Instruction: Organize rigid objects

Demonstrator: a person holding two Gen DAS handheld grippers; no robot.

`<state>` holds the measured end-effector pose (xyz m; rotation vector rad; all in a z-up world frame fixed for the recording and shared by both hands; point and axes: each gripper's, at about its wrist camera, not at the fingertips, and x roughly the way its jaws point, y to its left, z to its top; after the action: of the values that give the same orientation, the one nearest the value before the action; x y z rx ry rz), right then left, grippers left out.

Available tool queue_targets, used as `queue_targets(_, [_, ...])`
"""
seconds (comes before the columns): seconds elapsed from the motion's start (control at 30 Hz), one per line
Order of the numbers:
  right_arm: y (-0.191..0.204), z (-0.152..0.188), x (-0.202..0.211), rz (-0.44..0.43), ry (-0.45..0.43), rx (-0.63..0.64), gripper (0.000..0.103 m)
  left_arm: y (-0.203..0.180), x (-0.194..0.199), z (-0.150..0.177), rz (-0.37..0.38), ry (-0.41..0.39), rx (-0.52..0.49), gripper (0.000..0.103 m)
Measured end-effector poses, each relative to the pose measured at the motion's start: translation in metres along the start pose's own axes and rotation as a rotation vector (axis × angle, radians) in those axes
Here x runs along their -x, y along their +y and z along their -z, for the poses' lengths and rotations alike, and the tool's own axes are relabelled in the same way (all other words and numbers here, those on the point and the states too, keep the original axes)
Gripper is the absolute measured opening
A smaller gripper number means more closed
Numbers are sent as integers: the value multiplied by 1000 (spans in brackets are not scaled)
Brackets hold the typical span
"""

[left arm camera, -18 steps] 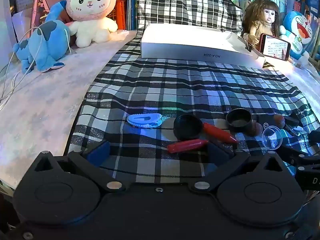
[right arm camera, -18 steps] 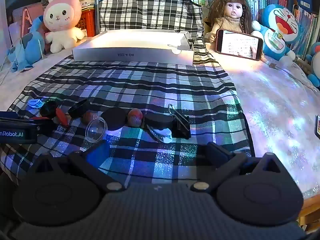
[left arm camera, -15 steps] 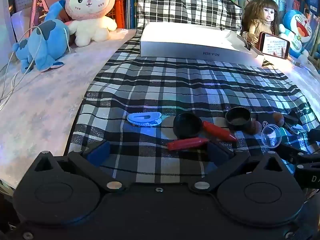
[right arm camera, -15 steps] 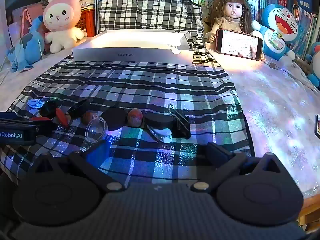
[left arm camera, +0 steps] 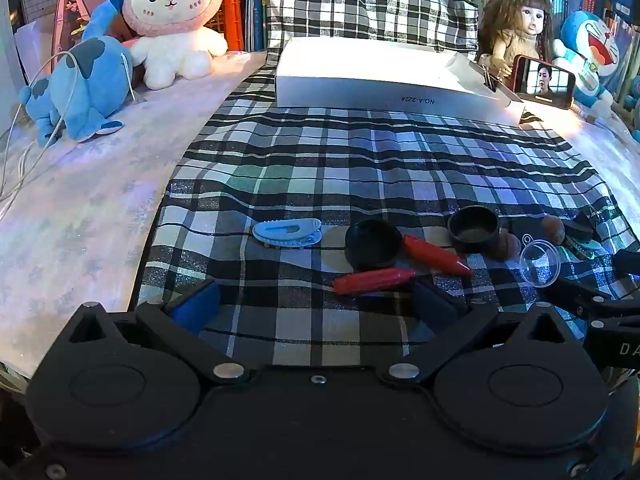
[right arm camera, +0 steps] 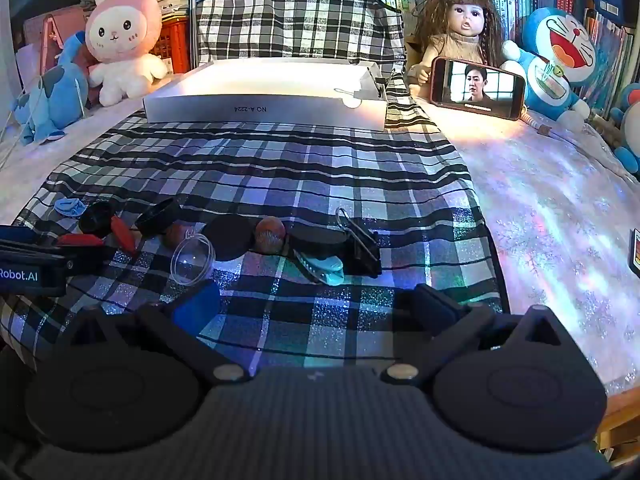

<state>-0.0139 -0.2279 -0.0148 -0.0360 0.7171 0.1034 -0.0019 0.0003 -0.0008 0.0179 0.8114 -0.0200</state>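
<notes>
Plaid black-and-white cloth [left arm camera: 360, 168] covers the middle of the desk, with soft toys and a doll ranged along the far edge. Both sets of fingers are spread wide and hold nothing: the left gripper [left arm camera: 316, 304] hangs over the near edge just short of two red crayon-like sticks [left arm camera: 372, 280], and the right gripper [right arm camera: 316, 304] hangs beside it over bare cloth.

Just beyond the fingers, the small rigid things lie in a loose row along the near edge: a light blue plastic hair clip [left arm camera: 287, 233], a shallow black round lid [left arm camera: 373, 244], a black round cup [left arm camera: 473, 229], a clear plastic dome [right arm camera: 193, 260], brown nut-like balls [right arm camera: 270, 234], and a black binder clip [right arm camera: 362, 248].

Against the far edge sits an open white cardboard box [right arm camera: 264, 108], probably the place meant for them, so the sorting looks not yet begun.
</notes>
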Motion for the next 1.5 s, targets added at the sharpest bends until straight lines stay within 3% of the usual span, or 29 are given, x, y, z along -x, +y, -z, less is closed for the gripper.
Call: queue_targets(1.5, [0, -1, 0, -3, 0, 1, 103, 0, 1, -3, 3, 1, 0, 103])
